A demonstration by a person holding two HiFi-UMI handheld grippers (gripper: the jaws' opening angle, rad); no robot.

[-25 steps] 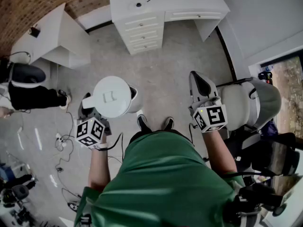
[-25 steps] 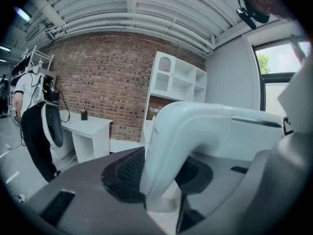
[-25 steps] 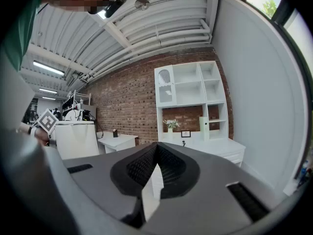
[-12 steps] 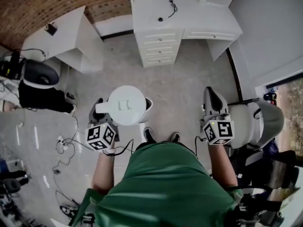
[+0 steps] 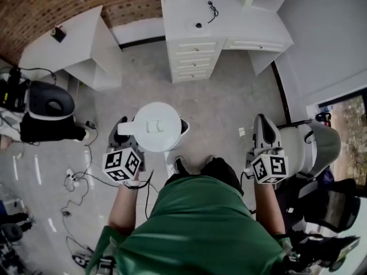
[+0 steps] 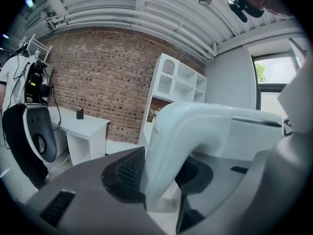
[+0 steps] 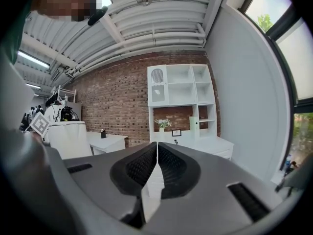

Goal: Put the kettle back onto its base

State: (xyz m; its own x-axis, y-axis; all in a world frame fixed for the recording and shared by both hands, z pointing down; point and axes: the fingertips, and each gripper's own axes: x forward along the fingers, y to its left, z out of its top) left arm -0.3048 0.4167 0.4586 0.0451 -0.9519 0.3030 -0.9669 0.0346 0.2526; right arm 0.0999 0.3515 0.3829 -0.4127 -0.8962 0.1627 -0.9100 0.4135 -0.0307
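A white kettle (image 5: 156, 126) hangs above the floor in front of me, seen from above with its lid up. My left gripper (image 5: 123, 129) is shut on the kettle's curved white handle (image 6: 171, 141), which sits between the dark pads (image 6: 128, 173). In the head view my right gripper (image 5: 264, 124) is held out at the right. Its pads meet with nothing between them (image 7: 157, 168). No kettle base shows clearly in any view.
A white desk with drawers (image 5: 229, 24) stands ahead, with a small dark item and a cord (image 5: 199, 24) on top. A white side table (image 5: 69, 44) is at the left by the brick wall. Cables (image 5: 80, 176) lie on the floor. A white chair (image 5: 309, 136) stands at the right.
The desk and side table have come closer and lower in the head view as the person walked forward. Both grippers moved along; the kettle stays in the left one.
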